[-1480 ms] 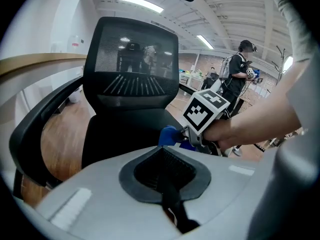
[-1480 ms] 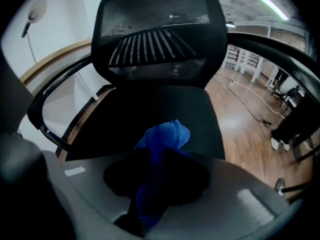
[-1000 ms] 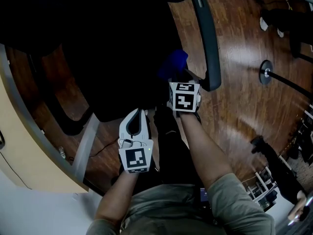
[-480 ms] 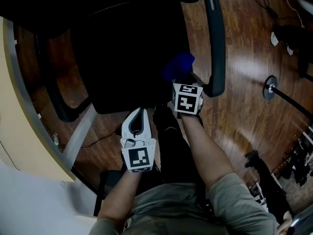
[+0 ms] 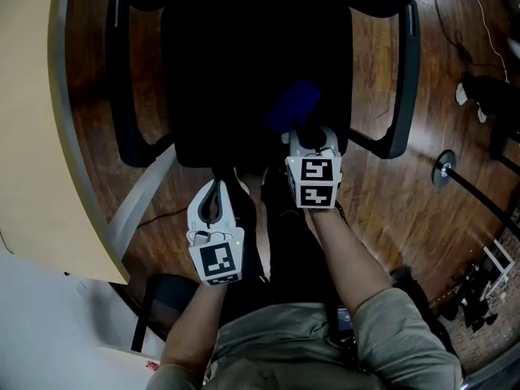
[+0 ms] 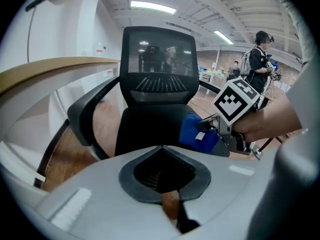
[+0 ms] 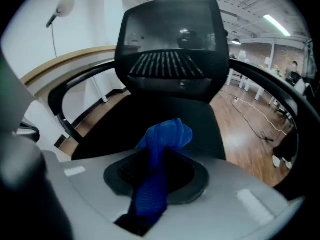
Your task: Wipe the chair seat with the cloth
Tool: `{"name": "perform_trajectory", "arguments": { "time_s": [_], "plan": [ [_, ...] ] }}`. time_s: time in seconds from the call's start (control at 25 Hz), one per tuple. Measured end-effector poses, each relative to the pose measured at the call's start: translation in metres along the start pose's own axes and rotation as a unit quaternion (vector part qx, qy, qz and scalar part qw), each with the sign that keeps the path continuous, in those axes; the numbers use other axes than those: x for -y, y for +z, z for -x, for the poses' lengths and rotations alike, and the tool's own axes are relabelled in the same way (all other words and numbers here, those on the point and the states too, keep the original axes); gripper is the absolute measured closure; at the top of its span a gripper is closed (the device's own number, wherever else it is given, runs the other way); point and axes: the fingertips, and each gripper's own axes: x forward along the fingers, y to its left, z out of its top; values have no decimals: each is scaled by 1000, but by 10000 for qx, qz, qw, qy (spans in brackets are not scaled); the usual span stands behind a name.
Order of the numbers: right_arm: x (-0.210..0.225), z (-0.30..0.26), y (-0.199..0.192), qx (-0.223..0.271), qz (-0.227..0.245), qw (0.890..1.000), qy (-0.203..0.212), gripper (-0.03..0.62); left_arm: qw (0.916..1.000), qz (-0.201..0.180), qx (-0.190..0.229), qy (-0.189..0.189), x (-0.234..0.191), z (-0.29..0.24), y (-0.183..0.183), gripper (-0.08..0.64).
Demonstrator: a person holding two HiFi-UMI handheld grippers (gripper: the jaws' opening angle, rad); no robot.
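Cloth pinched in right gripper over chair seat

Cloth noted blue. Chair black throughout. Floor brown, wood-grained. Tabletop pale beige. Left cube, right cube patterned with black-and-white squares. Sleeve olive green.

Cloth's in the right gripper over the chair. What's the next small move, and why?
Probably lower the right gripper to press the blue cloth onto the chair seat, ready to wipe. The cloth is clamped in its jaws, bunched past the tips over the seat's near right part, and doesn't look pressed flat yet.
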Motion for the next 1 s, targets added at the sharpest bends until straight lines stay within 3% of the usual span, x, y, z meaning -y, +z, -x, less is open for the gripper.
{"name": "perform_trajectory", "arguments": {
  "time_s": [0.24,0.48,0.72,1.0],
  "plan": [
    [-163,2,14,244,1087,9837,1408,503,9994,175,95,284,-64,34,-22,555],
    [-263,-7,-10,-103,1695,9617,2152,503,9993,178,99,306,-94,54,-35,555],
    [-281,-26,-40,-451,1931,9541,2243,505,9987,249,103,437,-103,57,-52,555],
    [-239,-30,-50,-558,1725,9629,1999,505,9993,164,-2,324,-72,46,-48,555]
  ]
}}
